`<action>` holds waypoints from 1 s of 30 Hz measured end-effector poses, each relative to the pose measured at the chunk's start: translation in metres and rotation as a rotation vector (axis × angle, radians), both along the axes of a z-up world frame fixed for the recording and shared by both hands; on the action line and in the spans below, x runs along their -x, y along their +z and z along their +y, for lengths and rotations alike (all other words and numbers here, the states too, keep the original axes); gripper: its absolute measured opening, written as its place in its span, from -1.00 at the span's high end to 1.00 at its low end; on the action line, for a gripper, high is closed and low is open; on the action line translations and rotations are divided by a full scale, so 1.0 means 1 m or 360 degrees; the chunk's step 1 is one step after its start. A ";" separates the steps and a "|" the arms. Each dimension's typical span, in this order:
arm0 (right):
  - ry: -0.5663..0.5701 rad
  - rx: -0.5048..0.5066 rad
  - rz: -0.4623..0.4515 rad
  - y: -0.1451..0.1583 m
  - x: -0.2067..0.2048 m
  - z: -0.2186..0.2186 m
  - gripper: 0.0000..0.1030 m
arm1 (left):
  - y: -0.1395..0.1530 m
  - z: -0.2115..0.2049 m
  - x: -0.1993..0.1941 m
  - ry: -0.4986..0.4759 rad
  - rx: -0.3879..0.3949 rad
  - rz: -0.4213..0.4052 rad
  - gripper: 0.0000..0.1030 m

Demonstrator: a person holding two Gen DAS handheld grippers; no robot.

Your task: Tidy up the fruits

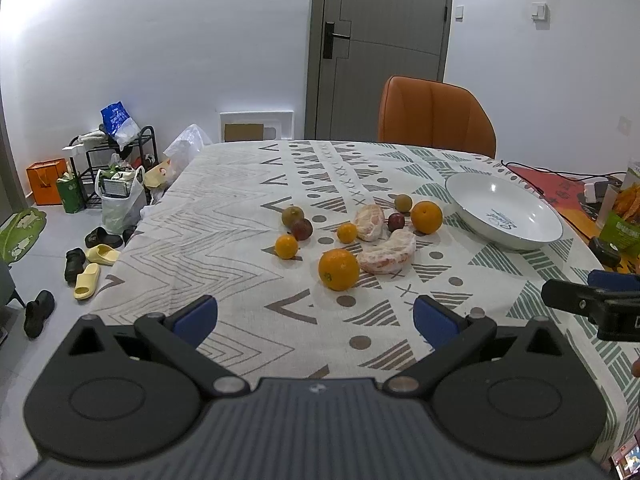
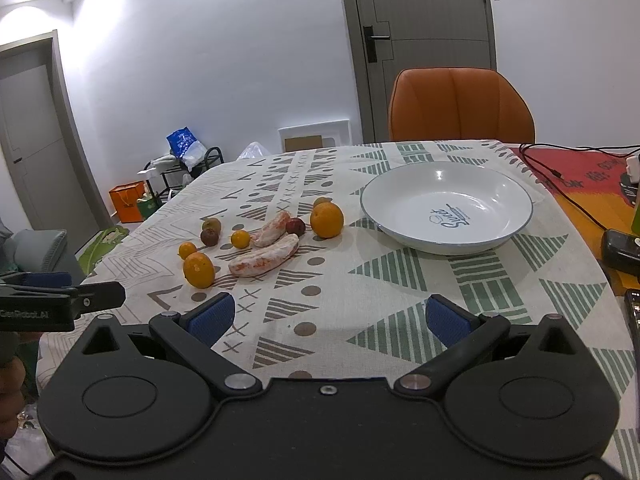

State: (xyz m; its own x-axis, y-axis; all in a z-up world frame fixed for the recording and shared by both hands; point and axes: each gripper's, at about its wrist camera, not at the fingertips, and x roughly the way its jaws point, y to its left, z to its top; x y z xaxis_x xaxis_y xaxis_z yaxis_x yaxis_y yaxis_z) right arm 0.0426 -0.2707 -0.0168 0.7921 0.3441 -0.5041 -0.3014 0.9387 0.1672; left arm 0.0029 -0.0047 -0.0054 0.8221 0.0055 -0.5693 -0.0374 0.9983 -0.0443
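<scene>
Through the left wrist camera I see my left gripper (image 1: pixel 316 318) with its blue pads spread wide and nothing between them, hovering over the patterned tablecloth (image 1: pixel 224 216). The white bowl (image 1: pixel 480 196) is my landmark: it sits empty, and all the fruit lies to its left. Closest to it is a large orange (image 1: pixel 426 217), with a small greenish fruit (image 1: pixel 403 203) and a dark red one (image 1: pixel 396 222) just beside that. Two peeled citrus pieces (image 1: pixel 387 254) come next, then another large orange (image 1: pixel 338 269) nearer me, and farthest from the bowl two small oranges (image 1: pixel 286 246) and two dull brownish fruits (image 1: pixel 293 216). An orange chair (image 1: pixel 436 116) stands behind the table.

Through the right wrist camera my right gripper (image 2: pixel 326 320) is also spread and empty, hovering short of the bowl (image 2: pixel 500 192). The fruit cluster lies left of the bowl, led by the large orange (image 2: pixel 327 220).
</scene>
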 end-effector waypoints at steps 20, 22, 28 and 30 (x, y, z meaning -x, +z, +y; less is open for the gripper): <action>0.0073 0.0024 0.0023 -0.004 -0.011 0.010 -1.00 | -0.001 0.000 -0.008 -0.0005 -0.0016 0.0010 -1.00; 0.0080 0.0023 0.0035 -0.005 -0.015 0.010 -1.00 | -0.002 0.000 -0.012 -0.0008 -0.0010 0.0014 -1.00; 0.0158 0.0038 0.0083 -0.012 -0.028 0.014 -1.00 | -0.009 -0.003 -0.024 -0.0036 0.0003 0.0025 -1.00; 0.0163 0.0047 0.0092 -0.014 -0.033 0.015 -1.00 | -0.012 -0.004 -0.030 -0.0038 0.0008 0.0029 -1.00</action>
